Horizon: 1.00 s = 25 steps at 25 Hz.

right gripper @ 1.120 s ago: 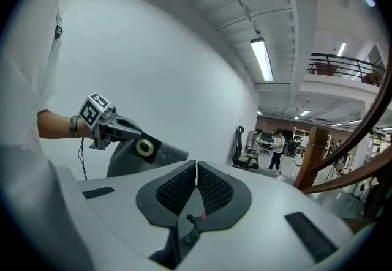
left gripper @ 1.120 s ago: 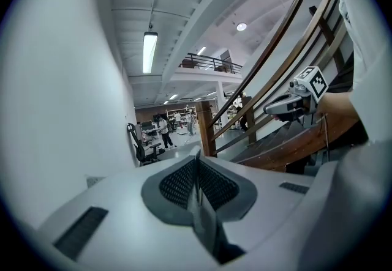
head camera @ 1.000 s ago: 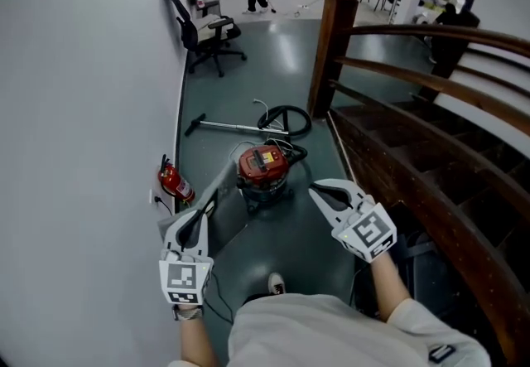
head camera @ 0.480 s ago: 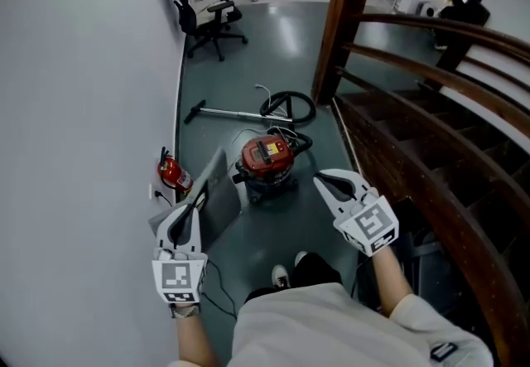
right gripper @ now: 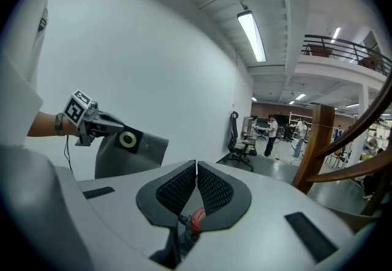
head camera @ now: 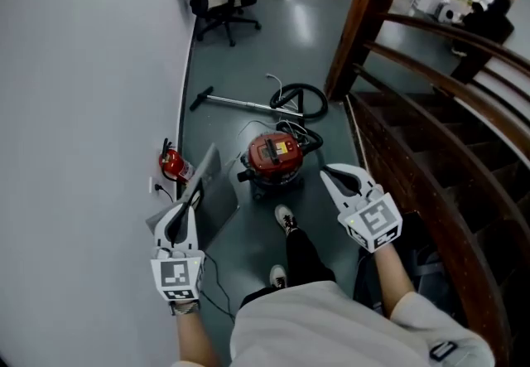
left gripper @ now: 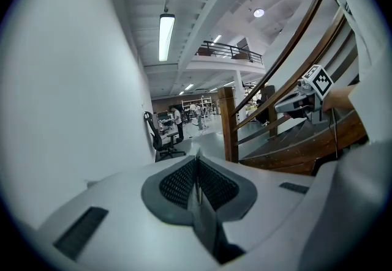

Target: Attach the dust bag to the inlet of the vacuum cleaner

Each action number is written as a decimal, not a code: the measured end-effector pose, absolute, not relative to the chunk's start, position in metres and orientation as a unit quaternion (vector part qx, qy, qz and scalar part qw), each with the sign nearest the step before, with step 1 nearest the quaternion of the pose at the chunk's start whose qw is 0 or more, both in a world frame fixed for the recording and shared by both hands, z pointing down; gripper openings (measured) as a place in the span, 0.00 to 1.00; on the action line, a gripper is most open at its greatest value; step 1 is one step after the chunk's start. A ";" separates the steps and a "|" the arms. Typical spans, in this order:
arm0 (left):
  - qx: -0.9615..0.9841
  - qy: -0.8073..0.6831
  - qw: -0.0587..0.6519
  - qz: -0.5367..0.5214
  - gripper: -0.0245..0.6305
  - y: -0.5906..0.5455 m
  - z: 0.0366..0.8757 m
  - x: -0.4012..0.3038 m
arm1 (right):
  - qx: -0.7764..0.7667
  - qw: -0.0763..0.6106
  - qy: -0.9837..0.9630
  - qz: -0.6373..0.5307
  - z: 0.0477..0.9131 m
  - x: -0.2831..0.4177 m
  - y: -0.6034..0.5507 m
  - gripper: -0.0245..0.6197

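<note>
The left gripper (head camera: 195, 199) has its jaws pressed together on the upper edge of the grey dust bag (head camera: 213, 188). The bag hangs flat from it, over the left part of the floor (head camera: 248, 50) and close to the white wall (head camera: 83, 108). In the right gripper view the bag shows a dark collar (right gripper: 128, 139) with a pale ring, just at the tips of the left gripper.

The right gripper (head camera: 327, 176) has its jaws fully together, and nothing is between the pads. It is in the air on the right, beside the wooden staircase (head camera: 431, 158).

The red vacuum cleaner (head camera: 273, 155) stands on the floor between the two grippers and a little farther from the person, apart from the bag. I cannot tell where its inlet is. Its black hose (head camera: 300, 98) lies coiled behind it, and a long tube (head camera: 236, 102) lies on the floor toward the wall. A red fire extinguisher (head camera: 171, 164) stands at the foot of the wall, near the bag. One shoe (head camera: 286, 219) of the person is on the floor just in front of the vacuum cleaner. An office chair (head camera: 217, 2) stands far back along the wall.
</note>
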State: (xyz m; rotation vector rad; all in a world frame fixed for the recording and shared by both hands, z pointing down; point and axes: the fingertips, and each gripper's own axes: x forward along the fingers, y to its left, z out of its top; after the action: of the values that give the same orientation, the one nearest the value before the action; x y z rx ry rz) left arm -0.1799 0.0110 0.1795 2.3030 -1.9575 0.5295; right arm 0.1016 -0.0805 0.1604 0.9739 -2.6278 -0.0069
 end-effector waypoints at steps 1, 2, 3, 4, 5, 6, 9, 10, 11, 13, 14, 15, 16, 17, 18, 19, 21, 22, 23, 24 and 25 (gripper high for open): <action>0.746 -0.641 0.041 0.174 0.07 0.005 0.185 -0.184 | 0.340 0.173 -0.924 0.001 0.166 0.100 -0.089 0.08; 0.742 -0.645 0.045 0.177 0.07 -0.002 0.191 -0.187 | 0.339 0.178 -0.924 0.005 0.172 0.098 -0.099 0.08; 0.739 -0.648 0.048 0.180 0.07 -0.008 0.197 -0.191 | 0.339 0.183 -0.923 0.008 0.179 0.097 -0.109 0.08; 0.736 -0.650 0.049 0.183 0.07 -0.015 0.203 -0.195 | 0.340 0.187 -0.922 0.010 0.185 0.096 -0.120 0.08; 0.733 -0.652 0.050 0.186 0.07 -0.022 0.208 -0.199 | 0.341 0.191 -0.921 0.010 0.191 0.094 -0.131 0.08; 0.731 -0.654 0.051 0.189 0.07 -0.028 0.213 -0.203 | 0.342 0.194 -0.919 0.010 0.196 0.092 -0.143 0.08; 0.722 -0.662 0.056 0.193 0.07 -0.050 0.227 -0.217 | 0.342 0.205 -0.917 0.006 0.209 0.083 -0.180 0.08; 0.720 -0.664 0.060 0.193 0.07 -0.057 0.232 -0.221 | 0.339 0.210 -0.917 0.005 0.214 0.079 -0.191 0.08; 0.718 -0.666 0.066 0.192 0.07 -0.064 0.239 -0.225 | 0.334 0.215 -0.918 0.004 0.219 0.075 -0.202 0.08; 0.714 -0.668 0.079 0.194 0.07 -0.076 0.253 -0.231 | 0.321 0.223 -0.920 0.009 0.231 0.065 -0.219 0.08; 0.712 -0.669 0.083 0.195 0.07 -0.081 0.260 -0.234 | 0.315 0.226 -0.922 0.014 0.237 0.060 -0.226 0.08; 0.711 -0.670 0.086 0.195 0.07 -0.088 0.268 -0.236 | 0.310 0.227 -0.923 0.021 0.242 0.053 -0.233 0.08; 0.709 -0.672 0.089 0.196 0.07 -0.094 0.275 -0.240 | 0.304 0.226 -0.925 0.029 0.248 0.046 -0.239 0.08; 0.706 -0.674 0.092 0.196 0.07 -0.099 0.284 -0.243 | 0.298 0.224 -0.927 0.036 0.255 0.038 -0.244 0.08; 0.704 -0.676 0.096 0.196 0.07 -0.104 0.292 -0.246 | 0.290 0.223 -0.930 0.043 0.264 0.031 -0.248 0.08; 0.702 -0.677 0.102 0.196 0.07 -0.109 0.300 -0.248 | 0.281 0.224 -0.932 0.051 0.275 0.025 -0.250 0.08; 0.700 -0.678 0.113 0.195 0.07 -0.121 0.317 -0.251 | 0.265 0.228 -0.935 0.063 0.297 0.016 -0.256 0.08; 0.698 -0.679 0.117 0.194 0.07 -0.127 0.325 -0.253 | 0.260 0.230 -0.935 0.067 0.307 0.011 -0.260 0.08; 0.696 -0.681 0.120 0.193 0.07 -0.134 0.334 -0.256 | 0.257 0.232 -0.936 0.071 0.316 0.006 -0.264 0.08; 0.693 -0.684 0.123 0.192 0.07 -0.139 0.343 -0.259 | 0.253 0.234 -0.935 0.077 0.325 0.002 -0.268 0.08; 0.689 -0.687 0.127 0.192 0.07 -0.143 0.352 -0.261 | 0.250 0.235 -0.936 0.083 0.333 -0.002 -0.271 0.08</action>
State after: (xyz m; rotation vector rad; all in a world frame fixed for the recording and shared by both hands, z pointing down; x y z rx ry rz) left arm -0.2608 -0.1434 0.3524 2.0063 -2.0001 0.5582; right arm -0.0016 -0.2712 0.3333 0.6872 -2.5673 0.2275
